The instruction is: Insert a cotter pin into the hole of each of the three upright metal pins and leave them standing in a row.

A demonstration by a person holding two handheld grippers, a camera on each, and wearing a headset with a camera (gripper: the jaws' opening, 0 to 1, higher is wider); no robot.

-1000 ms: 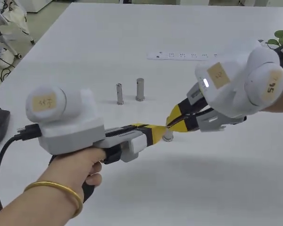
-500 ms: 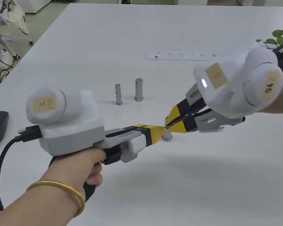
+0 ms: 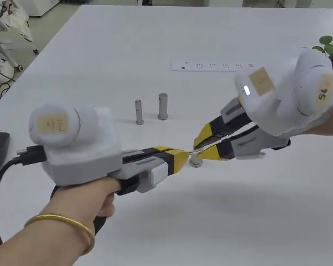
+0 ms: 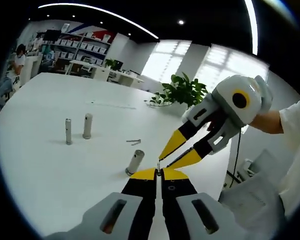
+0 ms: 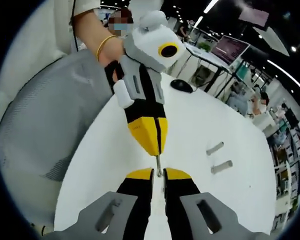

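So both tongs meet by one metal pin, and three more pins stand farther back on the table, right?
Not three: the head view shows two pins farther back, a thinner pin and a thicker pin, side by side. The rest holds: the left tongs and right tongs meet on a cotter pin by the near pin.

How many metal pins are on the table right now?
3. A thinner pin and a thicker pin stand side by side farther back on the table. The third pin is nearer, just under the meeting tips of the left claw and right claw, partly hidden.
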